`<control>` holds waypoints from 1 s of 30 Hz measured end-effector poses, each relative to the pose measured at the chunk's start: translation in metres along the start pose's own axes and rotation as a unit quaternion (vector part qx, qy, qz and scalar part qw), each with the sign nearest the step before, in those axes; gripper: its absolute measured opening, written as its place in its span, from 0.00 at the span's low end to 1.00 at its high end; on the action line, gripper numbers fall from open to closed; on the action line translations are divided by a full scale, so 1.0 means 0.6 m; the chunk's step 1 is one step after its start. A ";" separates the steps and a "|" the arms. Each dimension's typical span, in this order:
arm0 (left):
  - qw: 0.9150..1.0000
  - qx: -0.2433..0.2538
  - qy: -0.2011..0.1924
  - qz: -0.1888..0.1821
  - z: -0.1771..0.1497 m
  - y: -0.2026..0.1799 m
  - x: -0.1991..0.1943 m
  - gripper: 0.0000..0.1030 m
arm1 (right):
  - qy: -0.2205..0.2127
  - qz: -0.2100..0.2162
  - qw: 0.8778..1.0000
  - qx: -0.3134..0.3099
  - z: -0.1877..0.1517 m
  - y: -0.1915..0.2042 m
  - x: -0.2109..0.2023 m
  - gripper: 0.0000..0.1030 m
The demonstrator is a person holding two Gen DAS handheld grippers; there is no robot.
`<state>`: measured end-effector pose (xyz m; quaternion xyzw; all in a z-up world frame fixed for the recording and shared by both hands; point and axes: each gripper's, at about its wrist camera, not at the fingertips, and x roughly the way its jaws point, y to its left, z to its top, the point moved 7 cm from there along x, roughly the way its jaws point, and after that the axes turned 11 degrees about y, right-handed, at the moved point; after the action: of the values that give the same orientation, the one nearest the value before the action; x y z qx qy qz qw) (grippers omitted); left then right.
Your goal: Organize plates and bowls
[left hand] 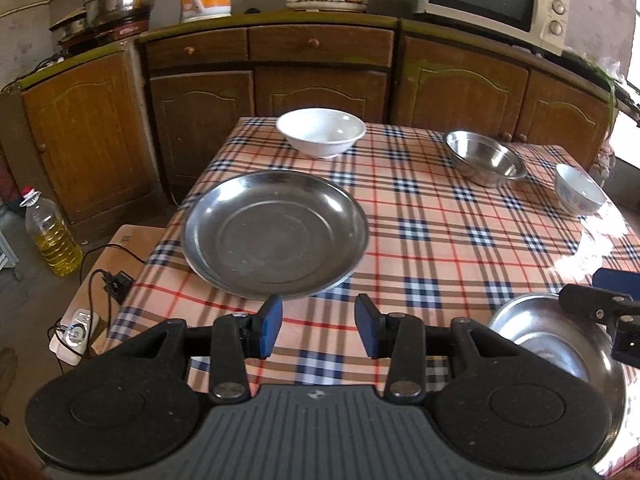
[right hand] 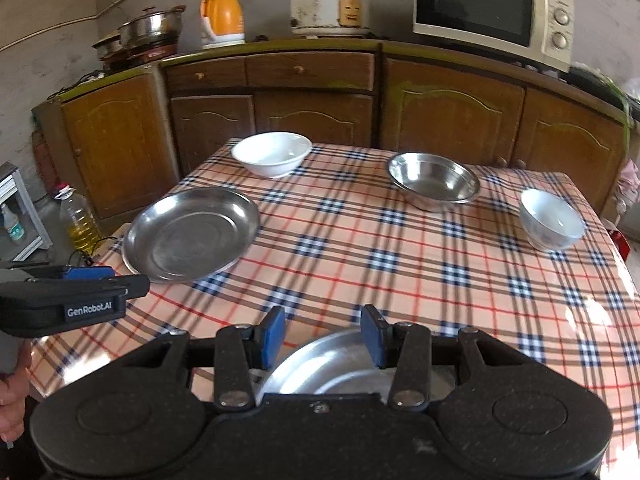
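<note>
Five dishes sit on the counter [right hand: 400,260]: a big plate [left hand: 276,236] near left, a second plate [right hand: 324,364] nearest, a steel bowl [right hand: 434,184] far right. Best to stack the plates first, gripping a rim. Left gripper [left hand: 318,326] and right gripper [right hand: 323,334] are both partly open, holding nothing.

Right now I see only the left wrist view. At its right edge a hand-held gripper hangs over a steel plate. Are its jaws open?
Observer: Yes. The right wrist view shows the right hand-held gripper open, nothing between its pads; the plate lies below it.
Operator: My right side is washed out by glare. Is anything past the table's right edge?
Observer: A red thing shows just beyond that edge, near the small bowl. I cannot tell what it is.
</note>
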<state>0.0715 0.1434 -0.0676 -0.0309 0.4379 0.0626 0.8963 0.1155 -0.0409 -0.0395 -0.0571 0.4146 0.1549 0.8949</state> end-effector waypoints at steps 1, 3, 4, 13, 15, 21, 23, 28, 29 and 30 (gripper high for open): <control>1.000 -0.002 -0.001 0.001 0.001 0.005 0.000 0.40 | 0.000 0.002 1.000 -0.002 0.004 0.004 0.003 0.50; 1.000 -0.007 -0.002 0.003 0.003 0.016 0.000 0.40 | 0.000 0.003 1.000 -0.006 0.010 0.016 0.008 0.50; 1.000 -0.009 -0.002 0.003 0.004 0.021 0.000 0.40 | 0.000 0.004 1.000 -0.009 0.013 0.022 0.010 0.50; 1.000 -0.024 -0.002 0.012 0.010 0.062 0.008 0.40 | -0.002 0.013 1.000 -0.022 0.036 0.065 0.028 0.50; 1.000 -0.028 -0.001 0.013 0.012 0.070 0.010 0.40 | -0.003 0.014 1.000 -0.025 0.042 0.072 0.033 0.50; 0.999 -0.036 0.001 0.017 0.018 0.090 0.019 0.40 | -0.001 0.016 0.999 -0.028 0.056 0.088 0.049 0.50; 0.999 -0.037 0.001 0.018 0.020 0.095 0.022 0.40 | -0.001 0.016 0.999 -0.029 0.060 0.092 0.055 0.50; 0.999 -0.039 0.003 0.020 0.027 0.105 0.032 0.40 | 0.002 0.017 0.999 -0.030 0.071 0.102 0.071 0.50; 0.999 -0.040 0.003 0.021 0.029 0.108 0.034 0.40 | 0.003 0.017 0.999 -0.030 0.073 0.104 0.075 0.50; 0.999 -0.041 0.003 0.023 0.031 0.110 0.037 0.40 | 0.003 0.017 0.999 -0.029 0.074 0.105 0.078 0.50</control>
<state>0.0901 0.2128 -0.0735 -0.0576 0.4382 0.1009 0.8914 0.1558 0.0399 -0.0445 -0.0765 0.4134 0.1824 0.8888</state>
